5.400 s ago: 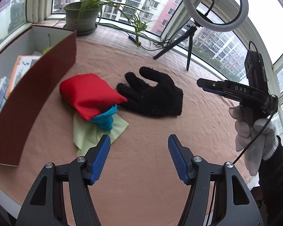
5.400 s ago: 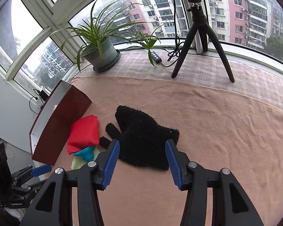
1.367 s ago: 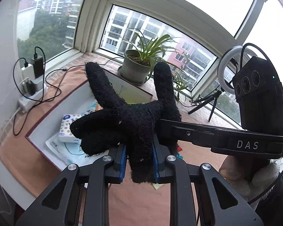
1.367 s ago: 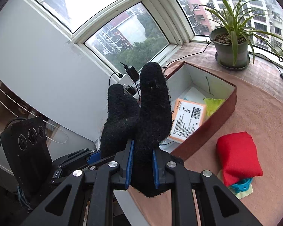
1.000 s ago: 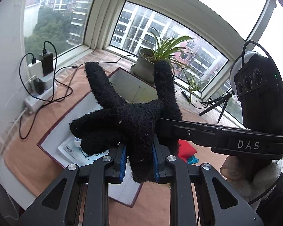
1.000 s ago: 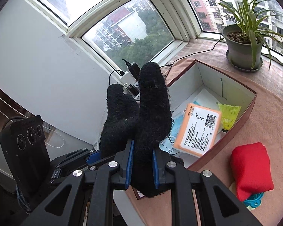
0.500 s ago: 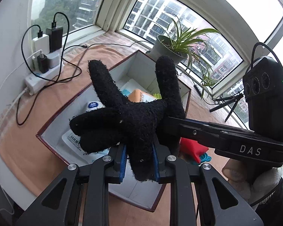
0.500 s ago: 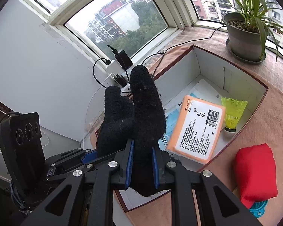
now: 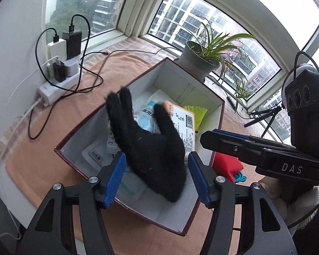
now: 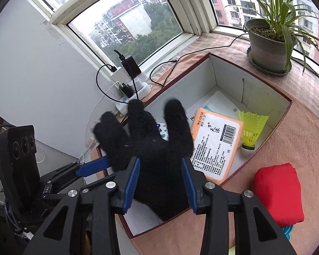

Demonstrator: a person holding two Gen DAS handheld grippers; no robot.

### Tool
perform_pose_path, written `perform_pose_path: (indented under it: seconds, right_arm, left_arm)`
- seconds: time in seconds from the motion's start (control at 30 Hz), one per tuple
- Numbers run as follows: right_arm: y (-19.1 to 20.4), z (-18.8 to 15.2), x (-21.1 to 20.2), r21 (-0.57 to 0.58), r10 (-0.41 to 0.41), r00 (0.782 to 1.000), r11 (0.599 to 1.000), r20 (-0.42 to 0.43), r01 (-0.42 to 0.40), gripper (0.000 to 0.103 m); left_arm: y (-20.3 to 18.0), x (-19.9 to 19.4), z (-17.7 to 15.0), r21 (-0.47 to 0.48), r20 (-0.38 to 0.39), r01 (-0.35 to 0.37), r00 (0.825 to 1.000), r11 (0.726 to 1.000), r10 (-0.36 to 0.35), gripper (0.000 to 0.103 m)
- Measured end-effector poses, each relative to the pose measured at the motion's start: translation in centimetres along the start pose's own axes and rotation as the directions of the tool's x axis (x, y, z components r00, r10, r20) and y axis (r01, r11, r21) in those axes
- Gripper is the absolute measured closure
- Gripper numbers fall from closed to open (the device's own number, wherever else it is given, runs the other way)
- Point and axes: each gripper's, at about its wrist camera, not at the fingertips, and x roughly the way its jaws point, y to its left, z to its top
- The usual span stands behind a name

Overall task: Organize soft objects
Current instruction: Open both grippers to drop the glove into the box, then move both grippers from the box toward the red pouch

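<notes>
A black fuzzy glove (image 9: 151,148) is loose over the open brown box (image 9: 142,78), blurred in motion, its fingers pointing into the box; it also shows in the right wrist view (image 10: 157,155). My left gripper (image 9: 157,176) is open just above the box's near side, with the glove between and beyond its blue pads. My right gripper (image 10: 160,182) is open too, with the glove in front of it over the box (image 10: 272,89). A red soft pouch (image 10: 278,193) lies on the cloth beside the box; it also shows in the left wrist view (image 9: 226,163).
The box holds an orange packet (image 10: 217,142), a yellow shuttlecock (image 10: 251,131) and mask packs (image 9: 147,114). A power strip with chargers and cables (image 9: 59,72) lies left of the box. A potted plant (image 10: 268,42) stands behind it. A teal item (image 9: 240,177) lies by the pouch.
Both grippers have opened and let go of the black glove, which now drops into the box. Both have moved closer over the box.
</notes>
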Motion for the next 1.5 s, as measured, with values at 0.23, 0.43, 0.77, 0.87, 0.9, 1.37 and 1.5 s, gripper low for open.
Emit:
perform_pose_path:
  seconds: [0.23, 0.43, 0.77, 0.87, 0.9, 1.37, 1.5]
  right_arm:
    - [-0.4, -0.7, -1.4, 0.007, -0.012, 0.999, 1.0, 0.038, 0.012, 0.065]
    - [-1.7, -2.7, -4.1, 0.023, -0.035, 0.995, 0.999, 0.095, 0.033, 0.065]
    - [-6.0, -7.2, -9.7, 0.084, -0.089, 0.979, 0.994, 0.183, 0.075, 0.063]
    - [-7.6, -8.7, -11.4, 0.127, -0.085, 0.974, 0.99, 0.208, 0.059, 0.058]
    - [-8.2, -9.1, -11.9, 0.143, -0.087, 0.972, 0.988, 0.22, 0.056, 0.057]
    - [-13.9, -14.0, -16.1, 0.252, -0.191, 0.935, 0.961, 0.298, 0.116, 0.052]
    - [-14.7, -14.3, -16.1, 0.241, -0.191, 0.939, 0.963, 0.285, 0.123, 0.052]
  left_arm:
    - [0.6, -1.1, -0.3, -0.026, 0.026, -0.004, 1.0, 1.0, 0.005, 0.043]
    - [0.0, -2.1, -1.1, -0.03, 0.061, -0.005, 0.998, 1.0, 0.007, 0.043]
    - [-1.9, -3.6, -3.0, -0.041, 0.104, 0.021, 0.994, 0.999, -0.017, 0.043]
    - [-2.5, -3.7, -3.7, -0.048, 0.107, 0.035, 0.994, 0.998, -0.03, 0.043]
    - [-2.7, -3.7, -3.9, -0.049, 0.105, 0.039, 0.994, 0.998, -0.034, 0.043]
    - [-6.7, -2.6, -6.0, -0.029, 0.084, 0.055, 0.995, 0.998, -0.053, 0.043]
    - [-8.4, -1.9, -6.6, -0.005, 0.069, 0.056, 0.996, 0.998, -0.055, 0.043]
